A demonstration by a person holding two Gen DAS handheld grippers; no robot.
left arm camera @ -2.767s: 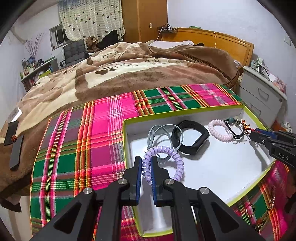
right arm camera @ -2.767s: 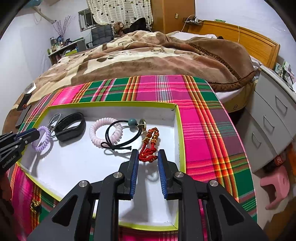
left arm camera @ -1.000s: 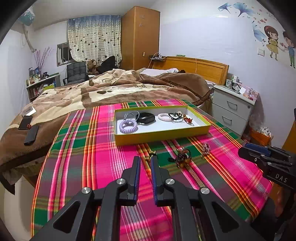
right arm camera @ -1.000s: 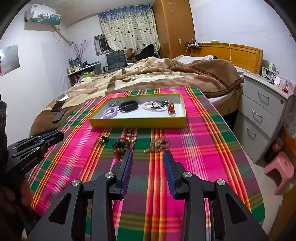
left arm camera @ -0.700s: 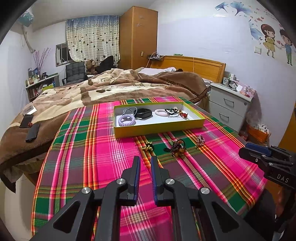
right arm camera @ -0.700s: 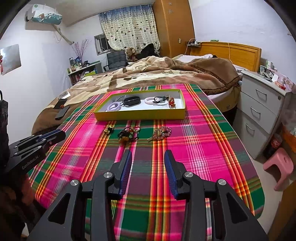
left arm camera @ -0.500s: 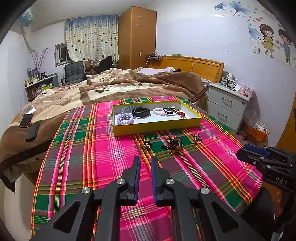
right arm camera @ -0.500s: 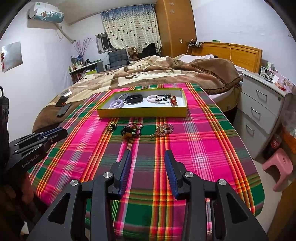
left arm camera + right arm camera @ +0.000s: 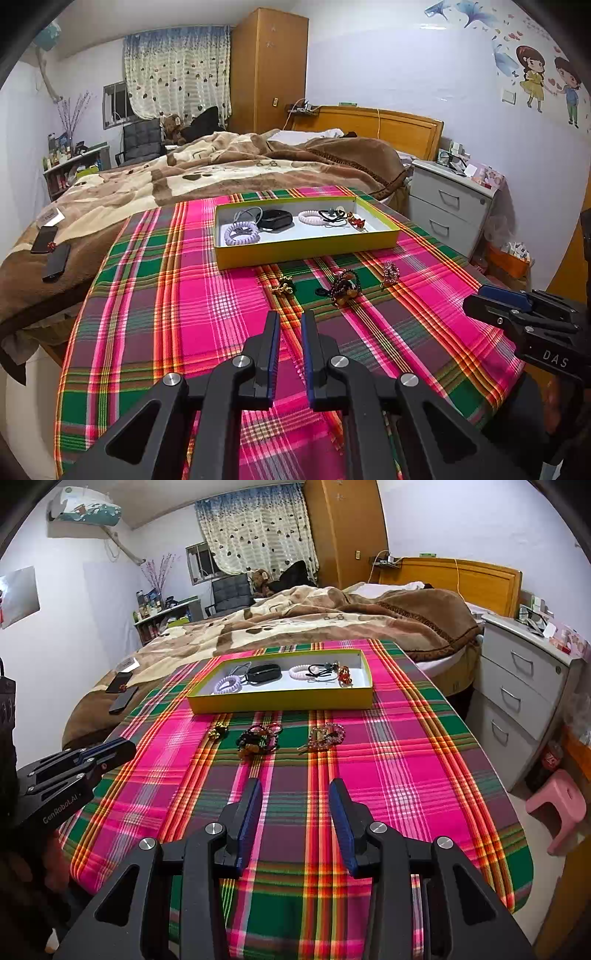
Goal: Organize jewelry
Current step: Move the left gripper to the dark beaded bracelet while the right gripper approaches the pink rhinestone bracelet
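Note:
A yellow tray (image 9: pixel 306 247) (image 9: pixel 280 700) stands at the far side of a plaid table. In it lie a purple coil band (image 9: pixel 242 233), a black band (image 9: pixel 275 218), a pink coil band (image 9: pixel 308 217), a black hair tie (image 9: pixel 330 216) and a red charm (image 9: pixel 356 221). Three jewelry pieces lie on the cloth in front of the tray: a small gold one (image 9: pixel 218 731), a dark beaded one (image 9: pixel 256 740) and a pink beaded one (image 9: pixel 327 735). My left gripper (image 9: pixel 290 321) is nearly closed and empty, held back near the table's front. My right gripper (image 9: pixel 295 790) is open and empty.
The plaid cloth (image 9: pixel 399 746) covers the table to its near edge. A bed with a brown blanket (image 9: pixel 221 166) lies behind. Grey drawers (image 9: pixel 524 686) and a pink stool (image 9: pixel 561 805) stand at the right. Two phones (image 9: pixel 51 251) lie on the blanket at the left.
Both grippers have pulled back from the tray toward the table's front edge. The purple coil band and the red charm now lie in the tray. The right jaws have opened wider.

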